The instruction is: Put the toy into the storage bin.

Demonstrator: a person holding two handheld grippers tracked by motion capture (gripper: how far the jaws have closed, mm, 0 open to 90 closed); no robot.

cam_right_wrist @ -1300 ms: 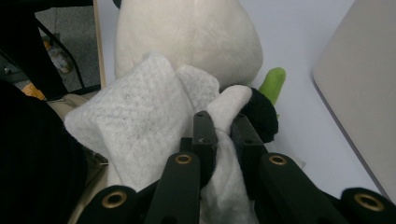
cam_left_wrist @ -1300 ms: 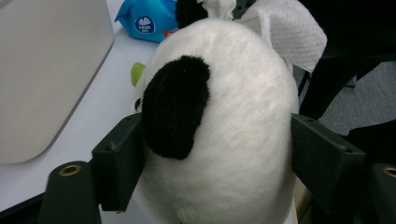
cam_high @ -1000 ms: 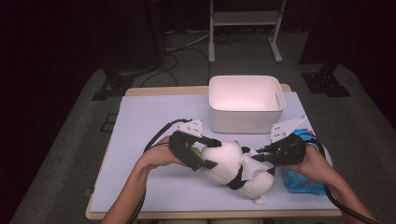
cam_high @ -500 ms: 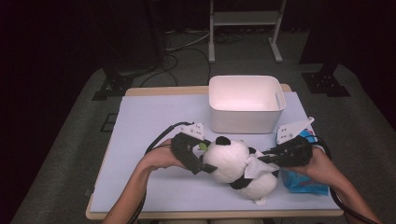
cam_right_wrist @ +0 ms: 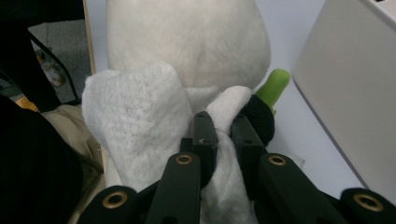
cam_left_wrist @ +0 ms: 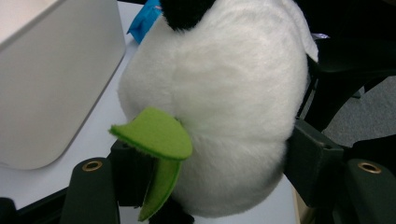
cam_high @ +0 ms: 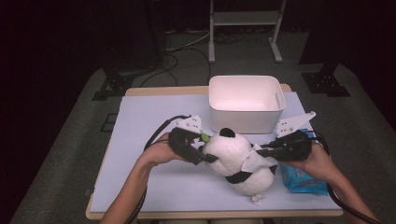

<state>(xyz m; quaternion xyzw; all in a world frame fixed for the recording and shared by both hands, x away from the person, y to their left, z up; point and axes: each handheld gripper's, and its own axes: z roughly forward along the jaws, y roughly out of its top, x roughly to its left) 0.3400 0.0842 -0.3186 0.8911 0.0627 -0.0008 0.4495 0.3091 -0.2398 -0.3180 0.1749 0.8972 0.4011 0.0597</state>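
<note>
A plush black-and-white panda toy (cam_high: 240, 161) lies at the lower centre of the high view on the pale counter (cam_high: 149, 121), just in front of the white rectangular plastic bin (cam_high: 245, 102), which stands in the upper middle of the counter. The left gripper (cam_high: 203, 151) comes in from the left of that view with its fingers on either side of the panda's round white head. In the left gripper view the head (cam_left_wrist: 219, 102) bulges between the two black fingers (cam_left_wrist: 310, 161), whose pads press into the fur on both sides; they have just been closing on the head. A small green felt leaf (cam_left_wrist: 156, 135) sticks out of the toy beside the lower left finger.

The right gripper (cam_high: 261, 151) reaches in from the right of the high view, its fingers closed tight on a crumpled white tissue wipe (cam_high: 254, 161) that rests against the panda's body. In the right gripper view the wipe (cam_right_wrist: 135, 121) bunches up at centre left, pinched between the narrow fingers (cam_right_wrist: 205, 135), with the panda's white fur above it and the bin wall (cam_right_wrist: 345, 93) at the right edge.

A blue plastic packet of wipes (cam_high: 303, 179) lies on the counter at lower right of the high view, under the right hand (cam_high: 317, 161).
</note>
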